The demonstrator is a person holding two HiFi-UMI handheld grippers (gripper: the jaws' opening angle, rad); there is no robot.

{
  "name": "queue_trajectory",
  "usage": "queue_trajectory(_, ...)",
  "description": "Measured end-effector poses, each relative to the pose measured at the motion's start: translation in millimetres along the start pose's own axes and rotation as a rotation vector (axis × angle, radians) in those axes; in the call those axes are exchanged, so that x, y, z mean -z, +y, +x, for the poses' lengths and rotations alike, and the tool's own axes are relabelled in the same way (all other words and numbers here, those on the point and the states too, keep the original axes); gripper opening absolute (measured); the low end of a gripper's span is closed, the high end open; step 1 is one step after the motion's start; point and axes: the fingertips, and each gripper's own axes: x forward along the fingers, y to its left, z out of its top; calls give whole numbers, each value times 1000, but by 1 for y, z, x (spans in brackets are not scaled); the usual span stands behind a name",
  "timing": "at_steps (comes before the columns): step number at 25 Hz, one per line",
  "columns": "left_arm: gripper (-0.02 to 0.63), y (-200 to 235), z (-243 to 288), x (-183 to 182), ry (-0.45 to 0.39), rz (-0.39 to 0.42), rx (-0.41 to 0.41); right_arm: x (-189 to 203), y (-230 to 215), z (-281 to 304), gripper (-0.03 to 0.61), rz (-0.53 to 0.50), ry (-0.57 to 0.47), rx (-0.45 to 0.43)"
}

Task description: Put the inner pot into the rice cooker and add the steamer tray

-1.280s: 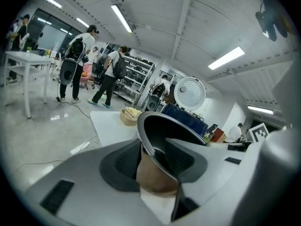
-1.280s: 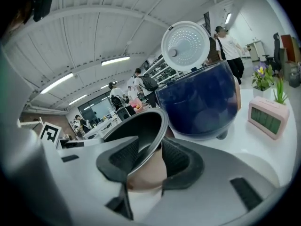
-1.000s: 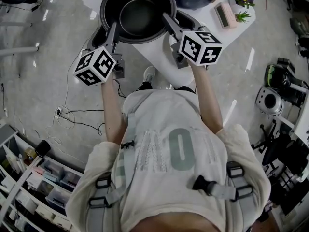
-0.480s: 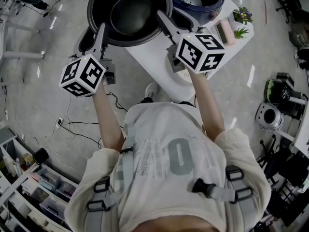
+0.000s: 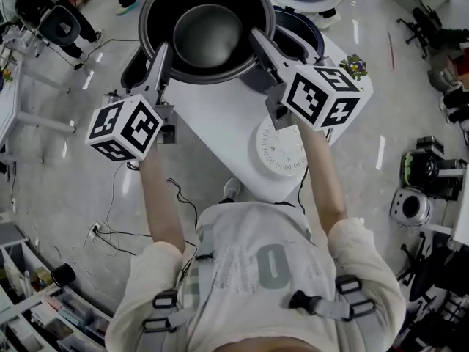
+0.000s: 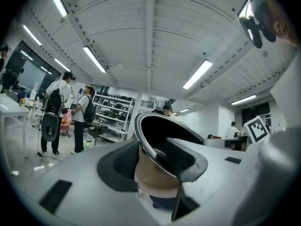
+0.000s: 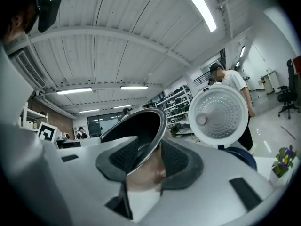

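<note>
A large dark inner pot (image 5: 209, 31) hangs in the air between my two grippers. My left gripper (image 5: 163, 53) is shut on the pot's left rim, and its pads clamp that rim (image 6: 155, 147) in the left gripper view. My right gripper (image 5: 262, 41) is shut on the right rim (image 7: 141, 138). The dark blue rice cooker (image 5: 299, 37) stands just right of the pot on the white table (image 5: 220, 123), its perforated white lid (image 7: 218, 112) raised. A white round steamer tray (image 5: 282, 149) lies on the table below my right gripper.
A small potted plant (image 5: 353, 66) stands at the table's right edge, also seen as a flowering plant (image 7: 284, 159) in the right gripper view. Several people (image 6: 56, 112) stand by shelves in the room. Cables (image 5: 124, 233) trail on the floor at the left.
Both grippers have risen with the pot held between them. The pot now hangs higher beside the cooker, and the cooker's raised lid and the white tray have come into the head view.
</note>
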Motion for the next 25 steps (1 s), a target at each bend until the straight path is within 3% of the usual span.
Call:
queue_trajectory(6, 170, -31, 46, -35, -1, 59, 74, -48, -31, -9, 160, -16, -44, 77)
queue_trajectory(11, 172, -57, 83, -37, 30, 82, 128, -69, -61, -24, 160, -30, -55, 158)
queue_trajectory(19, 173, -89, 125, -2, 129, 103, 193, -51, -113, -48, 161, 22, -5, 285)
queue_trajectory(25, 175, -100, 148, 27, 204, 96, 221, -31, -140, -55, 161, 72, 35, 331)
